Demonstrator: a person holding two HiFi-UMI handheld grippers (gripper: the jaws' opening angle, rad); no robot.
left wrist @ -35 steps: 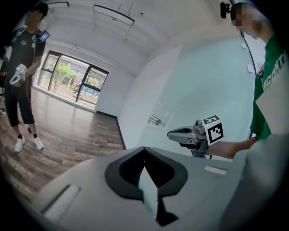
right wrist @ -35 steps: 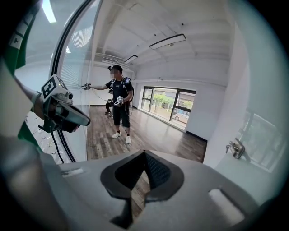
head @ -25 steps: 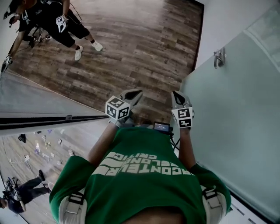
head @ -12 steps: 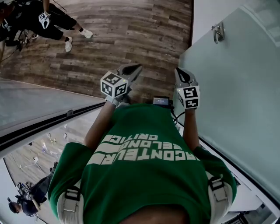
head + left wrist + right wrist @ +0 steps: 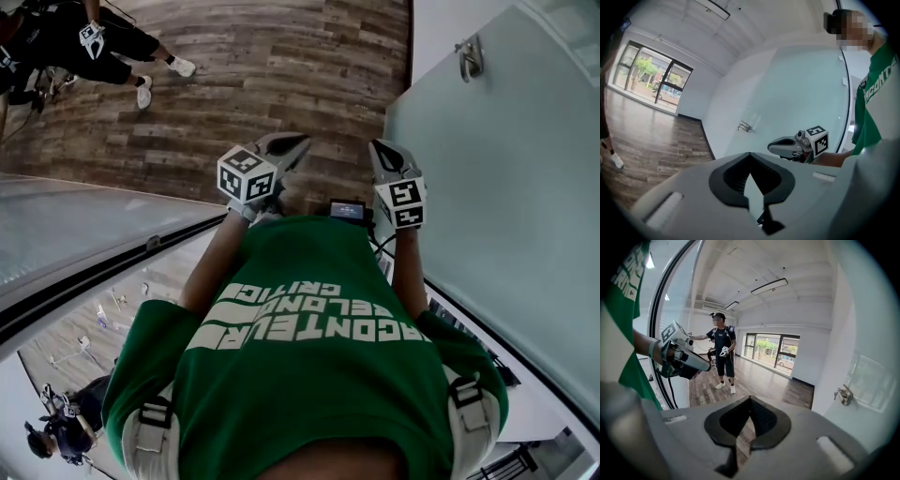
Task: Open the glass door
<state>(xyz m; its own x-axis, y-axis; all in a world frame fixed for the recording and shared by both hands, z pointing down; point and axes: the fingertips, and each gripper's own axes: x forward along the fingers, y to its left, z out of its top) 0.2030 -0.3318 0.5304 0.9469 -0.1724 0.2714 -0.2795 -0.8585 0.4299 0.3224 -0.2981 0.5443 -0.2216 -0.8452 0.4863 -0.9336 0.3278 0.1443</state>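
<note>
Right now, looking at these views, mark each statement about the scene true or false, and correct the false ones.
1. The right tongs grip the door handle. False: they are shut on nothing, short of the handle.
2. The left tongs are shut and empty. True.
3. The floor is wood planking. True.
4. The shirt of the person holding the tongs is red. False: it is green.

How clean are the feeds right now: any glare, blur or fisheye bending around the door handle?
Head view: sharp and evenly lit, no glare on the glass door; the handle is small but crisp. Left gripper view: strong fisheye bending, dark corners, handle tiny and soft. Right gripper view: same bending, handle clearest here.
</note>
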